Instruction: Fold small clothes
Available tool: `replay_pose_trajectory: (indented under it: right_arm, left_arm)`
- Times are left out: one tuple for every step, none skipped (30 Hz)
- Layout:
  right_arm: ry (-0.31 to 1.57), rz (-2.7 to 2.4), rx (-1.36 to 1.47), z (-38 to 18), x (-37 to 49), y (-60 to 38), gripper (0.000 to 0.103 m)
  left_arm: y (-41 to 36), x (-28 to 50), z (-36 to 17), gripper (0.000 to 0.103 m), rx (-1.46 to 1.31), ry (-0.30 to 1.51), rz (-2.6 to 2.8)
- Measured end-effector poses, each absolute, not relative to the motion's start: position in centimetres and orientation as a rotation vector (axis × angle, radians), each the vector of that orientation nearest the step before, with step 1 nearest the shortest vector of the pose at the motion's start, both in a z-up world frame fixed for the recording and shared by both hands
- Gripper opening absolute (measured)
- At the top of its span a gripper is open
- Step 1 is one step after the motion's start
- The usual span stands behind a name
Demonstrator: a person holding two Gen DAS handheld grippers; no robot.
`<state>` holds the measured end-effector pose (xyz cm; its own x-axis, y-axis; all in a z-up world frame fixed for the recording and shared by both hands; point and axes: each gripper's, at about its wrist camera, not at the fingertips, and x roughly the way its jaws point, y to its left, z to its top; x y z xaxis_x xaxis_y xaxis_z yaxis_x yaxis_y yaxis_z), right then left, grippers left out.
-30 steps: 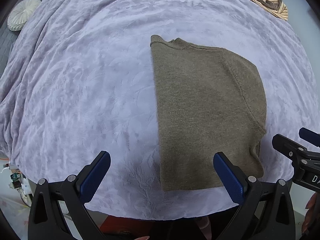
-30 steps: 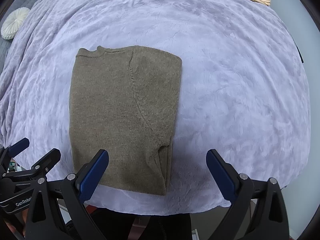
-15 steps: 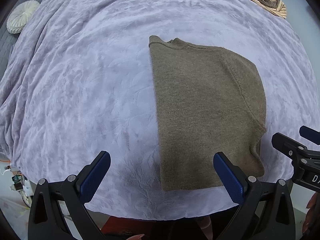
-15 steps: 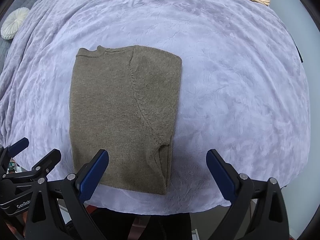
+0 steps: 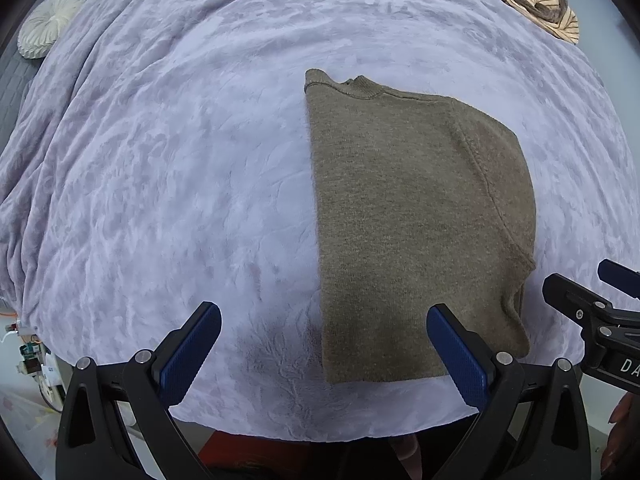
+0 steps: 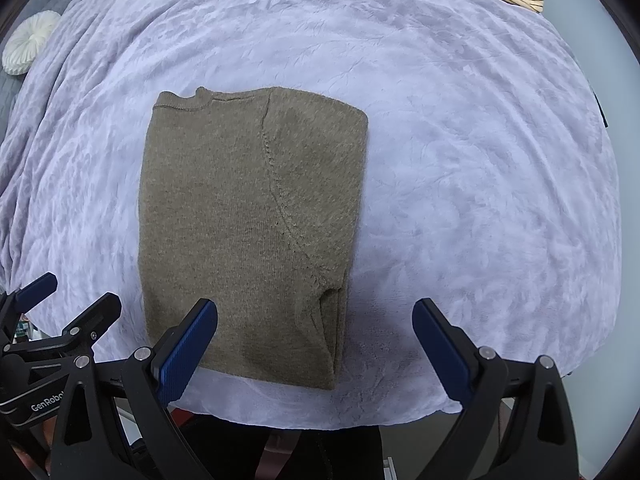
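The sweater point(image 5: 416, 216) is a plain olive-brown knit, one shade all over. It lies on a pale lilac blanket point(image 5: 168, 168) with a faint leafy pattern pressed into the pile. Far off sits a bundle of cloth point(image 5: 536, 0) — cream with thin dark stripes and a brown edge — and a round white pleated cushion point(image 5: 46, 26). Both grippers point(image 5: 324, 344) point(image 6: 316, 340) are black with blue ridged pads point(image 5: 190, 354).
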<state>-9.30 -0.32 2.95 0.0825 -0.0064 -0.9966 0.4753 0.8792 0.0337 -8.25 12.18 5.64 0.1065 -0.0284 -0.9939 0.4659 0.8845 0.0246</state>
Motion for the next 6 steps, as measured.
replay_pose_trajectory:
  right_arm:
    - [1.454,-0.374,0.396,2.95,-9.31,-0.3,0.099]
    - [1.454,-0.375,0.396,2.91,-9.35,-0.3,0.099]
    - [1.454,-0.375,0.396,2.88,-9.34,-0.31,0.099]
    - [1.455,-0.375,0.396,2.87,-9.34,-0.32,0.099]
    - [1.455,-0.375,0.397,2.86,-9.34,-0.31,0.099]
    - [1.455,-0.375,0.397,2.83,-9.32,-0.31,0.099]
  left_arm:
    - [12.2,-8.29,5.69,0.103,0.378,1.42,-0.375]
    - [12.19,-8.32,5.75,0.103,0.38,1.417,-0.377]
    - [12.17,-8.35,5.81,0.103,0.379,1.416,-0.381]
    - [12.17,-8.37,5.83,0.103,0.377,1.417,-0.384]
    - [12.14,-8.37,5.86,0.103,0.376,1.418,-0.384]
    - [12.15,-8.36,5.87,0.103,0.373,1.419,-0.384]
